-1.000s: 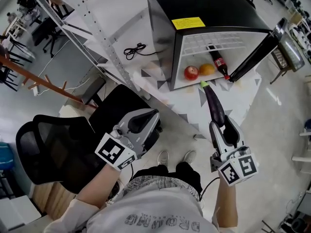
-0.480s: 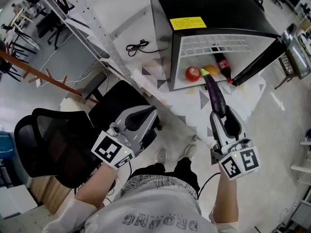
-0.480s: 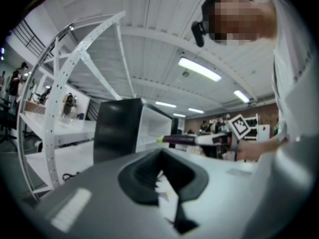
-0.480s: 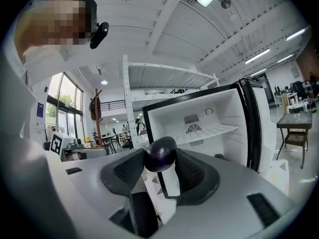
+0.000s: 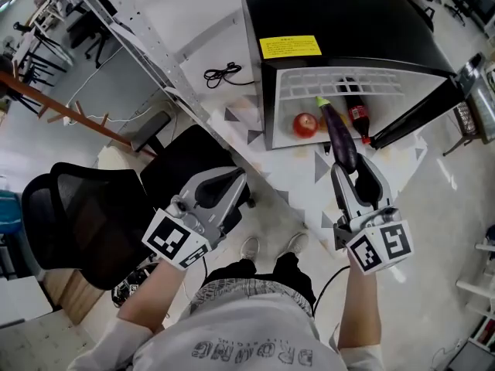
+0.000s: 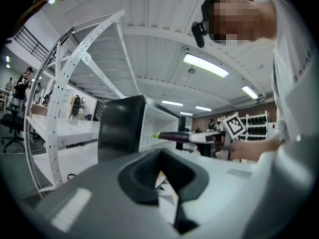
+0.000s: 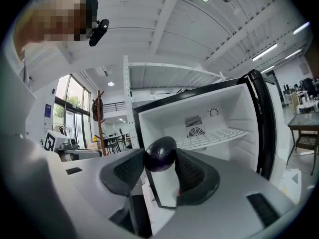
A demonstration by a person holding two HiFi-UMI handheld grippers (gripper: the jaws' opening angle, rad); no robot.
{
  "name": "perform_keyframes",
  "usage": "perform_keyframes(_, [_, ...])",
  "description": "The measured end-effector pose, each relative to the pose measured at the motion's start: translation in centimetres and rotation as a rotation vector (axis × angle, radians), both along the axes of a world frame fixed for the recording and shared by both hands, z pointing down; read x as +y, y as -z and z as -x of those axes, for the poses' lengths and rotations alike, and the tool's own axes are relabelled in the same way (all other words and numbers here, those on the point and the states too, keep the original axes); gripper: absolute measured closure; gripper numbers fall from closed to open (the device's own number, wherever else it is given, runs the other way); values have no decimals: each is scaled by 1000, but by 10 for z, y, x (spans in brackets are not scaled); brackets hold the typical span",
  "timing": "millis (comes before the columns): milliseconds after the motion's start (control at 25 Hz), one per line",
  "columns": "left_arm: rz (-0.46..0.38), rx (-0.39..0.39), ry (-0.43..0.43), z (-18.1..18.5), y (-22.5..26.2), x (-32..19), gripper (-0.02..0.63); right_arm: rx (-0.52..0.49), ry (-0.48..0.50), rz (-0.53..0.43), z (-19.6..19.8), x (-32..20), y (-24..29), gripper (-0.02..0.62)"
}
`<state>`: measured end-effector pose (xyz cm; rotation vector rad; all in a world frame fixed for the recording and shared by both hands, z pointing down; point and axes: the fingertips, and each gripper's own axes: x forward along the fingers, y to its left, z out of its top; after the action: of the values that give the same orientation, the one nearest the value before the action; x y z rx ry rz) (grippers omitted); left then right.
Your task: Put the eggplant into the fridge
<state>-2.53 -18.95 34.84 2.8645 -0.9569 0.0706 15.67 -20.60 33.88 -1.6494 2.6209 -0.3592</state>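
A long dark purple eggplant (image 5: 337,136) with a green stem points into the open black fridge (image 5: 340,22). My right gripper (image 5: 352,170) is shut on its blunt end, which shows between the pads in the right gripper view as the eggplant (image 7: 160,154). Inside the fridge lie a red apple (image 5: 304,124) and a cola bottle (image 5: 358,113) under a white wire shelf (image 7: 214,136). My left gripper (image 5: 227,179) hangs low at the left, shut and holding nothing; its view shows the eggplant (image 6: 172,136) sideways before the fridge.
The fridge door (image 5: 411,113) stands open to the right of the eggplant. A black office chair (image 5: 73,222) is at the left, near a white perforated rack (image 5: 147,49). A black cable (image 5: 220,74) lies on the white surface left of the fridge.
My right gripper has carried the eggplant forward, so its stem now reaches into the fridge opening and covers the orange fruit seen earlier. The left gripper has barely moved.
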Motion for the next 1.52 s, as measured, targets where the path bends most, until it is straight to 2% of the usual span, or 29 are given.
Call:
perform_keyframes(840, [-4, -18, 121, -35, -1, -28, 598, -22, 110, -42, -12, -84, -3, 405])
perform_keyframes(1520, [27, -36, 170, -33, -15, -39, 598, 29, 134, -84, 4, -138, -9, 405])
